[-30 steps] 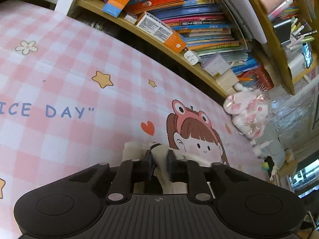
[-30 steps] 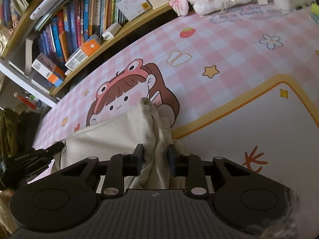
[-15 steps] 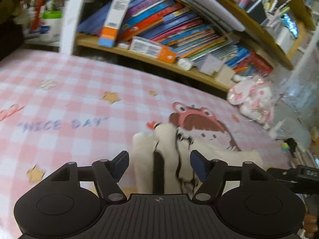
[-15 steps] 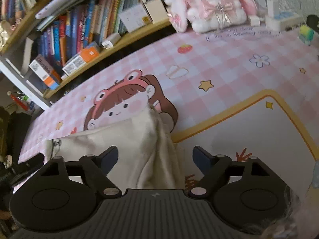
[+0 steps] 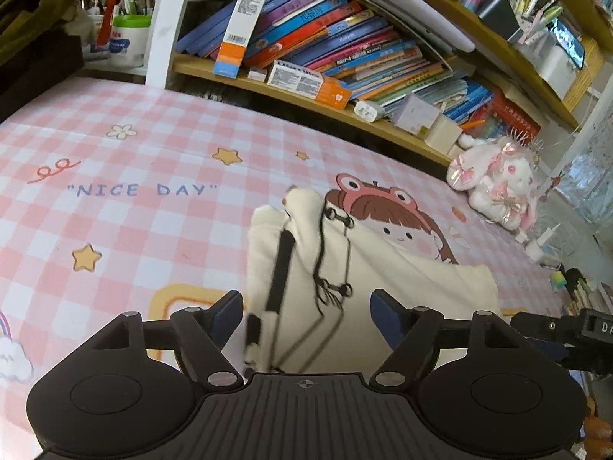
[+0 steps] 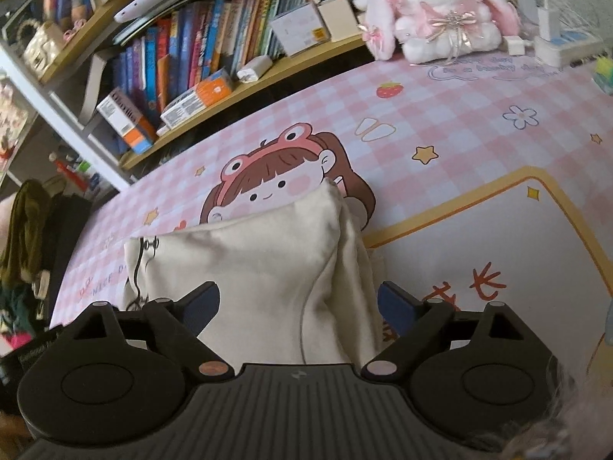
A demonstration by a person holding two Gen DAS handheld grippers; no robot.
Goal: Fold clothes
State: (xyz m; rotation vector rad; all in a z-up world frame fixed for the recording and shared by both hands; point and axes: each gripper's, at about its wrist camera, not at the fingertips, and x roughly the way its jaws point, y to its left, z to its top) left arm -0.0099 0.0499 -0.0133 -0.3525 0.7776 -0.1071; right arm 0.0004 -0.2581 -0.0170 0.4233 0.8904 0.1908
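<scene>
Left wrist: cream garment [image 5: 367,264] lies between spread jaws.

A table covered by a pink-and-white checked mat [image 5: 161,145] carries everything. The mat is printed with stars, flowers, the words "NICE DAY", a strawberry and a cartoon girl in a frog hat [image 6: 276,176]. A cream garment [image 6: 260,268] with a black line drawing lies on it, folded over, its far edge covering the lower part of the cartoon girl. At the far edge a pink-and-white plush rabbit [image 5: 498,184] sits on the mat, near small white items [image 6: 551,38].
</scene>
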